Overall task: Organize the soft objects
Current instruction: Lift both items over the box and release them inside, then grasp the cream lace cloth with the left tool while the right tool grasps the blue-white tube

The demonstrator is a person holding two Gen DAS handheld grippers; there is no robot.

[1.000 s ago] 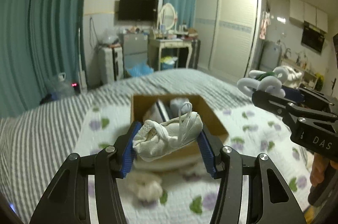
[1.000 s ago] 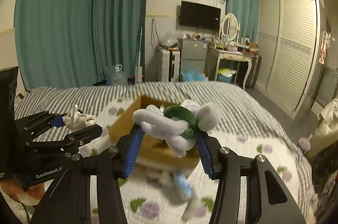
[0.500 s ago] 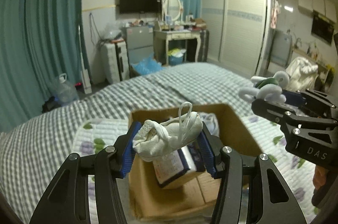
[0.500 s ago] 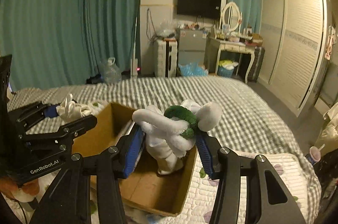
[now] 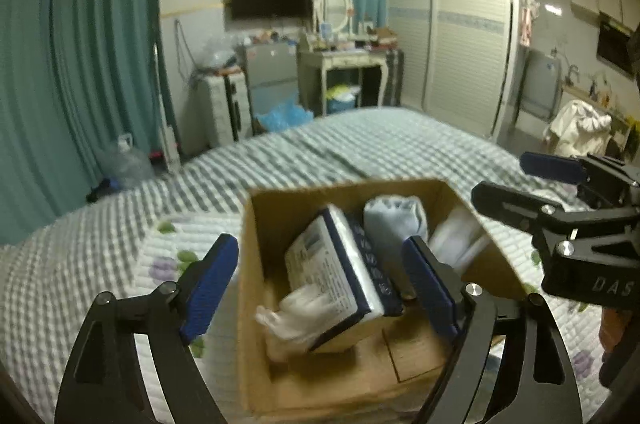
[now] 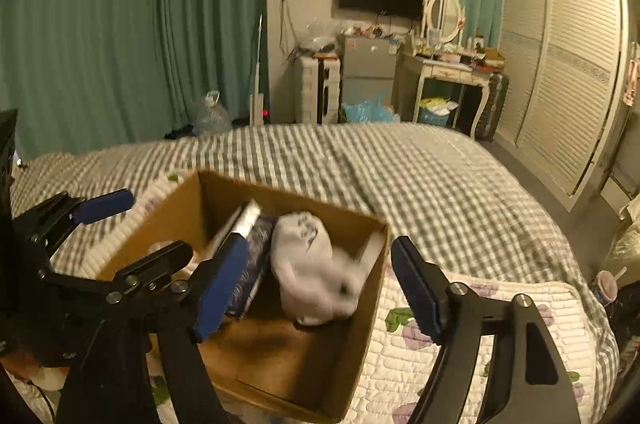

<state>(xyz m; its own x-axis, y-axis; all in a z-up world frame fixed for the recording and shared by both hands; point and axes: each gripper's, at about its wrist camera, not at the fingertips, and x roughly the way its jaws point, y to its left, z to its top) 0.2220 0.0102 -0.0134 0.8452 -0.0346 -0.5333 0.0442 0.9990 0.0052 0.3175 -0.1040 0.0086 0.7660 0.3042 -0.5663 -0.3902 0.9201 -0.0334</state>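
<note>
An open cardboard box [image 5: 256, 288] [image 6: 360, 304] sits on the bed. Both grippers hover just above it, open and empty. My left gripper [image 5: 320, 284] is over the box's left part, where a white cloth bundle [image 5: 296, 308] lies beside a blue-and-white pack [image 5: 340, 276]. My right gripper [image 6: 320, 284] is over a white plush toy [image 6: 316, 272] lying blurred in the box by the pack [image 6: 248, 256]. A pale rolled cloth [image 5: 396, 224] lies at the back. The right gripper shows in the left wrist view [image 5: 520, 179]; the left gripper shows in the right wrist view [image 6: 136, 228].
The box rests on a white quilt with purple flowers [image 6: 460, 344] over a grey checked bedspread [image 6: 400, 175]. Teal curtains [image 6: 140, 23], a dressing table [image 6: 444, 71], a wardrobe [image 6: 560, 63] and a cup [image 6: 608, 288] by the bed's right edge stand around.
Both grippers have opened. The white cloth bundle has left my left gripper and the white-and-green plush has left my right; both now lie in the box. The box looks nearer.
</note>
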